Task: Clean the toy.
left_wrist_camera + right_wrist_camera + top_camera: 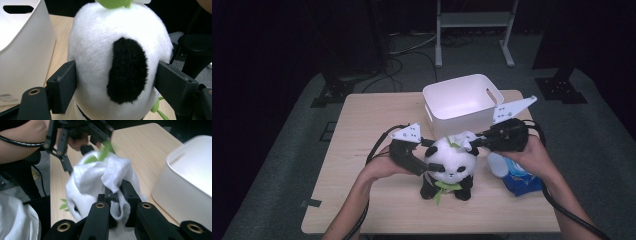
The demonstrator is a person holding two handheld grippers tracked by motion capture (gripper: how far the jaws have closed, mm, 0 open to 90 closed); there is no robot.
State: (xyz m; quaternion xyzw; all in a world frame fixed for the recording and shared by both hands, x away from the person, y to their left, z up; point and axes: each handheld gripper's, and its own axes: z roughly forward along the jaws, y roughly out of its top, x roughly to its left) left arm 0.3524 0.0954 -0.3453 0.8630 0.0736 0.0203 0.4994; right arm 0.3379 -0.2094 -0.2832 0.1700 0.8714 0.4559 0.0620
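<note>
I take the white bin as my landmark: it stands at the far middle of the table, open top up, slot handles in its walls, and the panda plush sits upright just in front of it, on the near side, facing me. Right of the panda, also in front of the bin's right corner, lies a blue packet with a white roundish piece at its far end; its print is too small for me to read. In the left gripper view the bin's wall fills the left side close by, with a small grey label low on it, too blurred to read. The bin stands close behind the panda and my right hand crowds the space between. My left gripper comes in from the side away from the packet, and its jaws are clamped wide on the panda's head, one pad on each side, the black ear patch facing that camera. My right gripper sits just in front of the bin's near wall, above the panda's head, jaws pinched tight on a white cloth that drapes over the top of the head beside the green leaf; that leaf is motion-blurred. Floor beyond the bin is grey carpet with cables and a white frame.
</note>
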